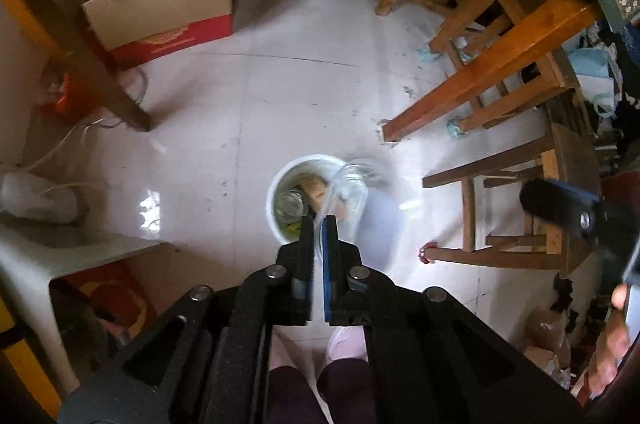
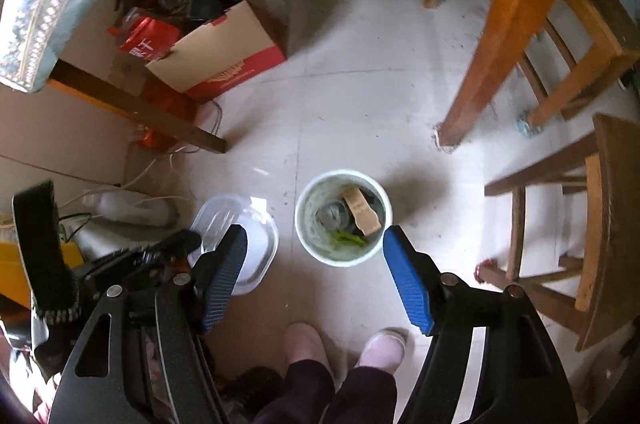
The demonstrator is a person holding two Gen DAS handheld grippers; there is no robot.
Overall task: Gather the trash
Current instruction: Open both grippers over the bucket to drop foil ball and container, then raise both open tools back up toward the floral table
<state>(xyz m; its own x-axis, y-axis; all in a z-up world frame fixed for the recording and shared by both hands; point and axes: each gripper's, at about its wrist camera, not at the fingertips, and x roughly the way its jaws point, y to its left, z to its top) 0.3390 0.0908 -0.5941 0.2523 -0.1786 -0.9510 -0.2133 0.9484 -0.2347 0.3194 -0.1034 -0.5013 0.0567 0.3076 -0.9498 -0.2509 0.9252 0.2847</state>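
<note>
A white trash bucket (image 1: 276,184) stands on the tiled floor and holds a clear bottle, brown paper and green scraps; it also shows in the right wrist view (image 2: 306,236). My left gripper (image 1: 319,224) is shut on the rim of a clear plastic food container (image 1: 362,208), held above the floor just right of the bucket. The container also shows in the right wrist view (image 2: 256,236), left of the bucket. My right gripper (image 2: 316,244) is open and empty, hovering over the bucket's near side.
A cardboard box (image 1: 168,4) with a red bag stands at the back left. Wooden table legs (image 1: 480,72) and stools (image 1: 520,216) crowd the right. A power strip with cables (image 2: 132,208) lies at the left. My feet (image 2: 344,348) are below.
</note>
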